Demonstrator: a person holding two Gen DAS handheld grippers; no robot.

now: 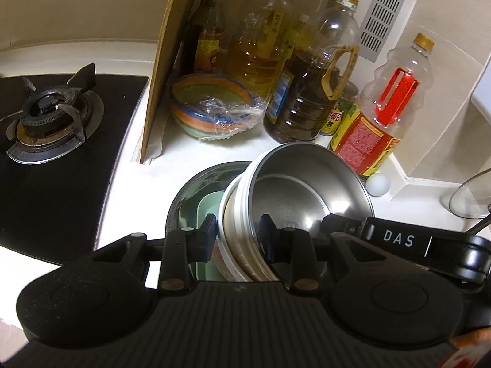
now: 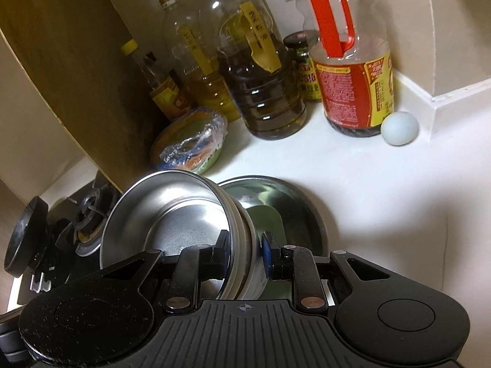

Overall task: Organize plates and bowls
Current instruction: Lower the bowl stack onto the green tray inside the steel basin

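Both the left gripper (image 1: 237, 234) and right gripper (image 2: 245, 253) are closed on opposite rims of the tilted steel bowl (image 1: 303, 196), sharing its weight above the metal basin (image 1: 190, 196) holding a green plate (image 1: 210, 211), apparently for nesting

Stacked bowls (image 1: 307, 196): brushed metal, satin sheen. Plate (image 2: 294, 205) beneath: polished steel, mirror-like. Counter (image 2: 368, 190): smooth glossy white. Board (image 1: 165, 61): raw matt wood. Striped bowl (image 1: 211, 107): crinkled clear film. Bottles (image 2: 267, 70): clear plastic
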